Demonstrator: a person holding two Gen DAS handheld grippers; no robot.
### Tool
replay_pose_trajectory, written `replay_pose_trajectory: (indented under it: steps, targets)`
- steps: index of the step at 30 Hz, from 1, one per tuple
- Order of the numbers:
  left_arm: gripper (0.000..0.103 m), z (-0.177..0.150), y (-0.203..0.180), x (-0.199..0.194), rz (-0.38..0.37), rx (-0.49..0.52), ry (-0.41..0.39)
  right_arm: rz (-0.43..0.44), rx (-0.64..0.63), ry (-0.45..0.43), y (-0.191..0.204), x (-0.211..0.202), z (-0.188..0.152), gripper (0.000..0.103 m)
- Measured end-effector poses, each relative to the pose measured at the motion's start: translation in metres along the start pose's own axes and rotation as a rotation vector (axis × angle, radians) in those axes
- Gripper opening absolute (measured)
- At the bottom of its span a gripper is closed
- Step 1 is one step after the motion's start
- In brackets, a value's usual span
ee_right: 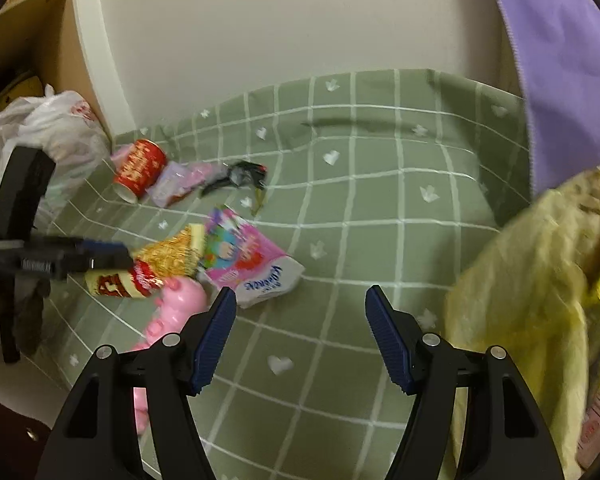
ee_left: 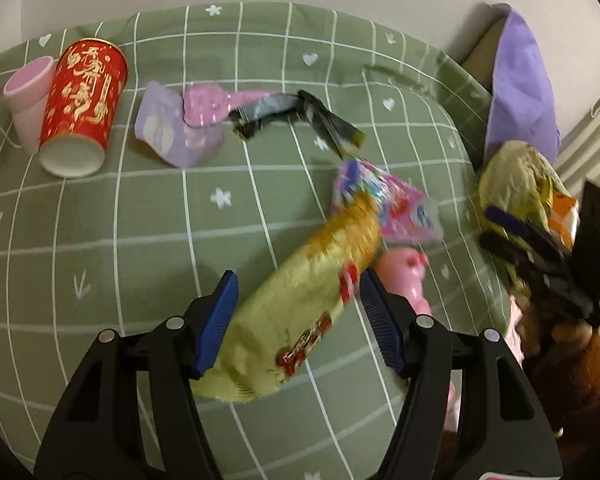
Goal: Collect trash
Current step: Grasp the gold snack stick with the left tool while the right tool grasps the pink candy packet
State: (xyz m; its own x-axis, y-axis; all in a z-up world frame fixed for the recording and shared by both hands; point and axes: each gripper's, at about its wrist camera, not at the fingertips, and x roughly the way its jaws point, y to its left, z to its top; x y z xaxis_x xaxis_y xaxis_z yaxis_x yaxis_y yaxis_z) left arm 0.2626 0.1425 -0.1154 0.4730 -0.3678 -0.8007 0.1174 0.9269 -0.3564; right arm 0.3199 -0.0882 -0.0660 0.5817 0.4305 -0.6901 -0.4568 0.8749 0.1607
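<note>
Trash lies on a green checked cloth. My left gripper is open, its blue fingers on either side of a yellow snack bag lying on the cloth; the bag also shows in the right wrist view. A pink and white wrapper and a pink toy lie beside it. My right gripper is open and empty above the cloth, next to a yellow-green bag that holds wrappers.
A red paper cup and a pink cup lie at the far left. A lilac pouch, a pink wrapper and a dark wrapper lie behind. A purple cloth is at the right, a white plastic bag at the left.
</note>
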Motion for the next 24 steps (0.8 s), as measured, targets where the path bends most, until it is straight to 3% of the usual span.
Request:
replay_pose_trajectory:
  steps: [7, 9, 12, 15, 19, 24]
  targets:
    - [0.060, -0.015, -0.021, -0.007, 0.082, 0.156, 0.012, 0.092, -0.088, 0.024, 0.014, 0.036, 0.025, 0.064]
    - [0.060, -0.015, -0.020, -0.004, 0.100, 0.155, 0.013, 0.128, -0.110, 0.091, 0.018, 0.061, 0.033, 0.063]
    - [0.060, -0.013, -0.020, -0.008, 0.086, 0.158, 0.001, 0.117, -0.131, 0.170, 0.021, 0.083, 0.030, 0.049]
    - [0.060, -0.011, -0.022, -0.016, 0.089, 0.174, -0.021, 0.126, -0.108, 0.172, 0.019, 0.081, 0.016, 0.042]
    - [0.060, 0.001, -0.025, -0.011, 0.093, 0.192, -0.024, 0.135, -0.082, 0.167, 0.017, 0.069, 0.002, 0.021]
    - [0.060, 0.012, -0.036, 0.007, 0.086, 0.239, -0.006, 0.062, -0.063, 0.170, 0.013, 0.053, -0.016, 0.014]
